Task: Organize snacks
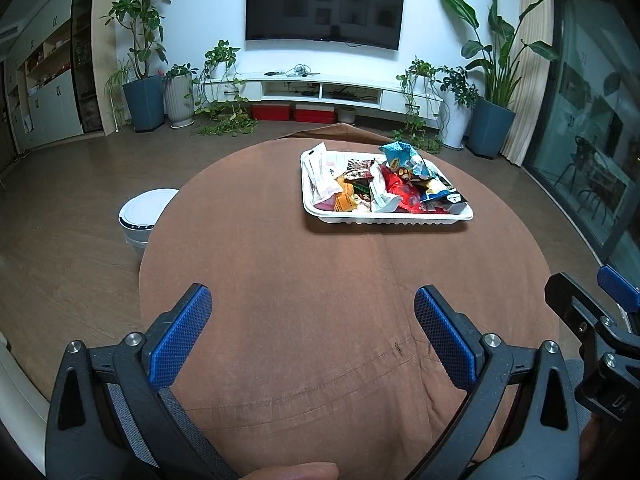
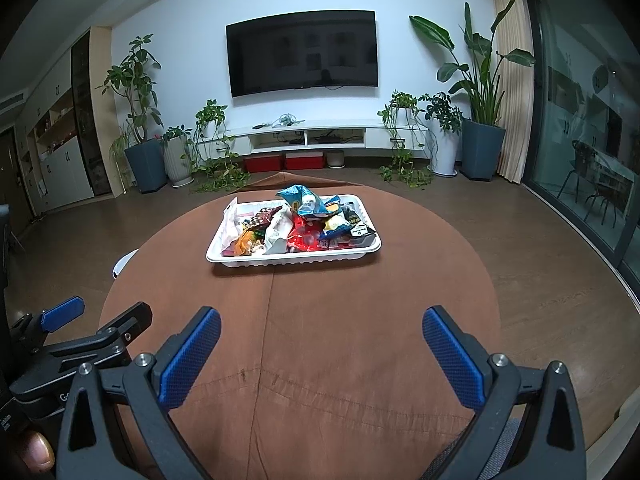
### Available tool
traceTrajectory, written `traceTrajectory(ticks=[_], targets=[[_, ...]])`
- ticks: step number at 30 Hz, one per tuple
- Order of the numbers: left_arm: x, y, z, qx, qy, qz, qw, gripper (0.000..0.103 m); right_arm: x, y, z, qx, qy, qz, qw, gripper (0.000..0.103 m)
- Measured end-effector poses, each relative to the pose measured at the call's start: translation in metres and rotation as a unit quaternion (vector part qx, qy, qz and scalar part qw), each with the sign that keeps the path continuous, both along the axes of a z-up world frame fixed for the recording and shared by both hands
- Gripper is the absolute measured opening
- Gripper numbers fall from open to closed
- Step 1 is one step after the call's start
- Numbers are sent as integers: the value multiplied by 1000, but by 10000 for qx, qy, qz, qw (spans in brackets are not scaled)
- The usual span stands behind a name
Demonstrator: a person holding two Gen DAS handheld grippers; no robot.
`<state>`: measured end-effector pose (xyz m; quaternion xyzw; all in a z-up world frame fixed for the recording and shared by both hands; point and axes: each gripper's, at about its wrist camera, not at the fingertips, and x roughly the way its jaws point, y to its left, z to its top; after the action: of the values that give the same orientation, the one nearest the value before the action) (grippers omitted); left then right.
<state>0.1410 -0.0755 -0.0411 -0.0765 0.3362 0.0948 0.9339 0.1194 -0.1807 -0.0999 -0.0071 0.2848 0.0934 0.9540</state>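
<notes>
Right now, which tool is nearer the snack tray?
Right, slightly. The tray sits just left of centre ahead of the right tool; from the left tool it lies ahead and off to the right. Both open, well short.

Snack packets [image 2: 298, 224] heaped in a white tray [image 2: 240, 261]

Crumpled wrappers, red, orange and white, fill the rectangular tray; a blue packet [image 2: 306, 200] sits on top of the pile.

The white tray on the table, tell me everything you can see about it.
The white tray is a shallow rectangle with rounded corners, a ribbed front wall and a flat rim; it looks like thin plastic or foam. It sits flat on the brown tablecloth, toward the far side of the round table. Snack packets are heaped in it, a blue bag on top. Neither tool touches it.
</notes>
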Motion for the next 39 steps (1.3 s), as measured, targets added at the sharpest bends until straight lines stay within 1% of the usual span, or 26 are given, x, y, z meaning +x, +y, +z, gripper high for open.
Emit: traceTrajectory(ticks=[39], targets=[[2,0,-4,9,11,-7,10000,103,-5,-4,-4,-26,63,10,10000,103]])
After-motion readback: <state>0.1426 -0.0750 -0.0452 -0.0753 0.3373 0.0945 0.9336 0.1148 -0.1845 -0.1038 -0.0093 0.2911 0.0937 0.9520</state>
